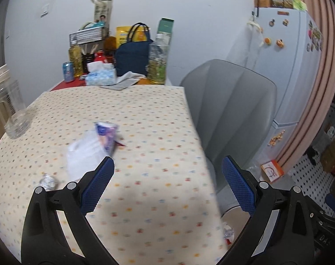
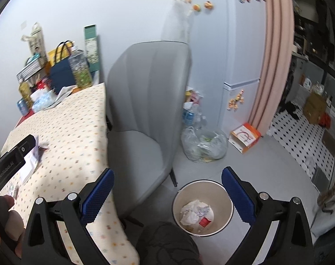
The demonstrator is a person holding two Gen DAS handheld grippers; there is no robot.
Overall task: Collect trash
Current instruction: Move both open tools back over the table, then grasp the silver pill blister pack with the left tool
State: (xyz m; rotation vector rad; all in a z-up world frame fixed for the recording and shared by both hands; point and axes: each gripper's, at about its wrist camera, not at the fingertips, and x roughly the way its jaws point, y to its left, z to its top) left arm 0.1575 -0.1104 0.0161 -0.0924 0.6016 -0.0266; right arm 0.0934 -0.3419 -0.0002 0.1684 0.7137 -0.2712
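On the dotted tablecloth [image 1: 145,114] lie a white and purple wrapper [image 1: 96,145] and a small crumpled foil ball [image 1: 48,181]. My left gripper [image 1: 167,170] is open and empty, just right of and nearer than the wrapper. My right gripper [image 2: 167,183] is open and empty, held above the floor over a round bin [image 2: 178,198] that holds crumpled paper trash [image 2: 195,212]. The left gripper's body shows at the left of the right wrist view [image 2: 15,154], by the wrapper [image 2: 33,159].
A grey chair [image 1: 229,110] stands at the table's right side. A clear jar [image 1: 11,110] is at the table's left edge. Bottles, a tissue box and a blue bag [image 1: 132,55] crowd the far end. A clear plastic bag [image 2: 202,143] and orange box [image 2: 245,137] sit on the floor by the fridge [image 2: 233,44].
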